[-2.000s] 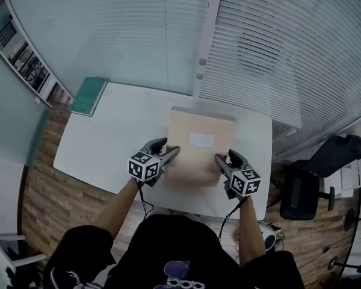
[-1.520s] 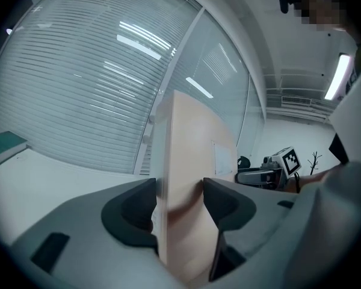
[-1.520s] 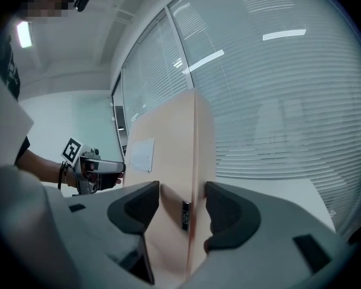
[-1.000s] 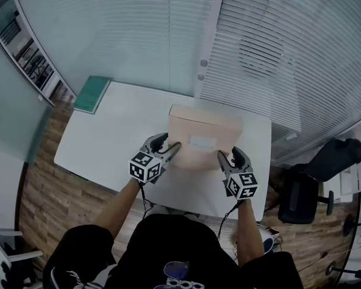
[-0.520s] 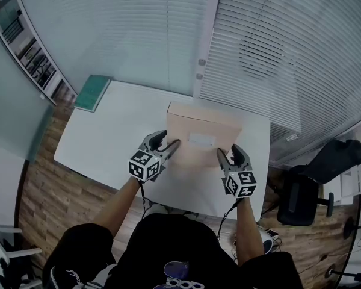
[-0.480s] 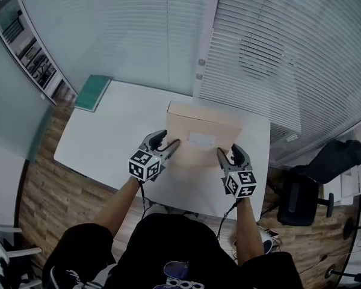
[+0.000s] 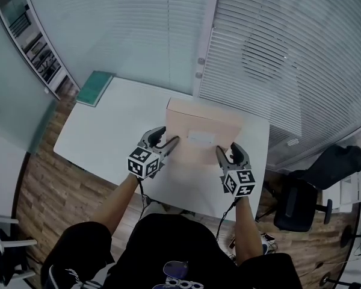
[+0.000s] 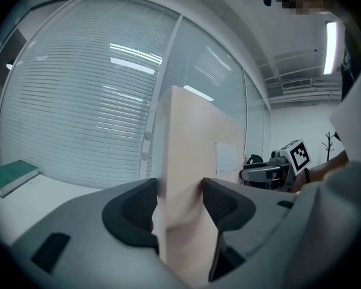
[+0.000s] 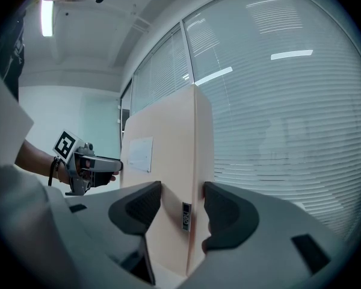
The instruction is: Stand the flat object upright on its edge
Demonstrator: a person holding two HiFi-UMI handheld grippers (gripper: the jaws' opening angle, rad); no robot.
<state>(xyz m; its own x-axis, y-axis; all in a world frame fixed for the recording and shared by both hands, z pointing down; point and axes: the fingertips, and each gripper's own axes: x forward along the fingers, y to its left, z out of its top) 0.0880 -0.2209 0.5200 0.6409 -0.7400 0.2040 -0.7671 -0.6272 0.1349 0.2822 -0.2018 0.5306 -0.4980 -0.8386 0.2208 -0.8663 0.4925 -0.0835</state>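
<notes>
Forearms reach forward, both tools near level. The left gripper (image 7: 171, 142) and right gripper (image 7: 220, 154) each clamp a side edge of the box (image 7: 203, 131), which stands steeply on the table (image 7: 105, 134). Only the right gripper view shows its edge sticker (image 9: 186, 216).

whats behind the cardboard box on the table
Behind the cardboard box only the window blinds and a vertical window frame show. The strip of white table right behind its base is covered by the box, so anything lying there cannot be seen.
</notes>
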